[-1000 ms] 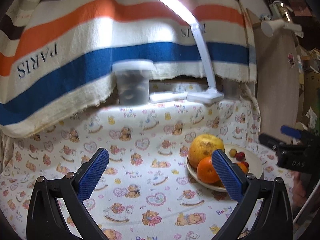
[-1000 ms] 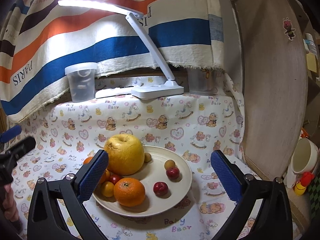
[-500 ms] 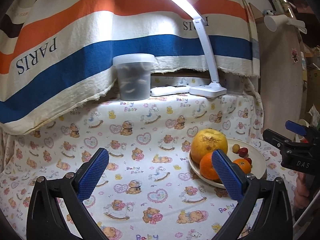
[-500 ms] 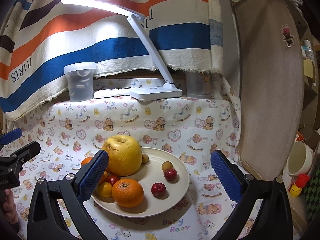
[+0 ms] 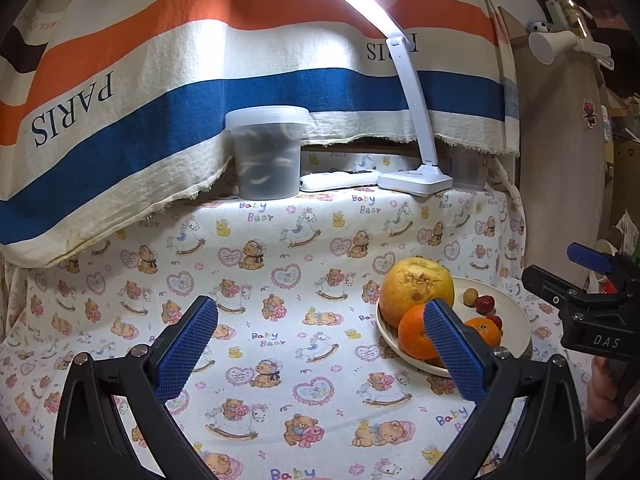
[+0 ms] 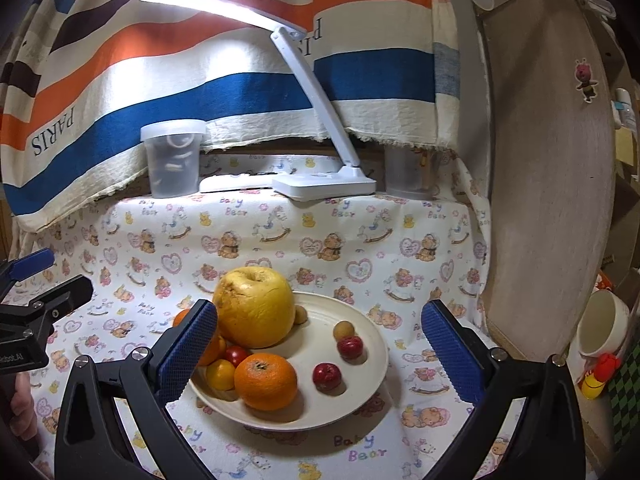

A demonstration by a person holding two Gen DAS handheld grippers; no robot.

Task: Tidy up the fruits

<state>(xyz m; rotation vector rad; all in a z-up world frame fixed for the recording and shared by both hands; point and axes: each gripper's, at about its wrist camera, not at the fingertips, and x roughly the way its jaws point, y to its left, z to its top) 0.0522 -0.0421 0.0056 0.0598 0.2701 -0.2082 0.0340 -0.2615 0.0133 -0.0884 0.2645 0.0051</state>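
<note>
A cream plate (image 6: 360, 400) on the bear-print cloth holds a big yellow fruit (image 6: 254, 308), an orange (image 6: 266, 380), smaller orange and yellow fruits at its left, two small red fruits (image 6: 327, 376) and two small tan ones. My right gripper (image 6: 320, 348) hovers over the plate, open, nothing between its blue pads. My left gripper (image 5: 320, 348) is open above bare cloth, left of the plate (image 5: 516, 316); its right pad overlaps an orange (image 5: 414, 332) in view. The big yellow fruit (image 5: 416, 286) shows there too.
At the back stand a lidded translucent tub (image 5: 267, 152), a white desk lamp (image 5: 416, 178), a flat white device (image 5: 338, 180) and a clear cup (image 6: 406, 176). A striped towel hangs behind. A wooden panel (image 6: 548, 184) bounds the right side; a white mug (image 6: 604, 328) sits beyond it.
Both grippers have drawn back and risen slightly, so the plate and cloth sit lower and smaller in both views. Both stay open and no fruit has moved.
</note>
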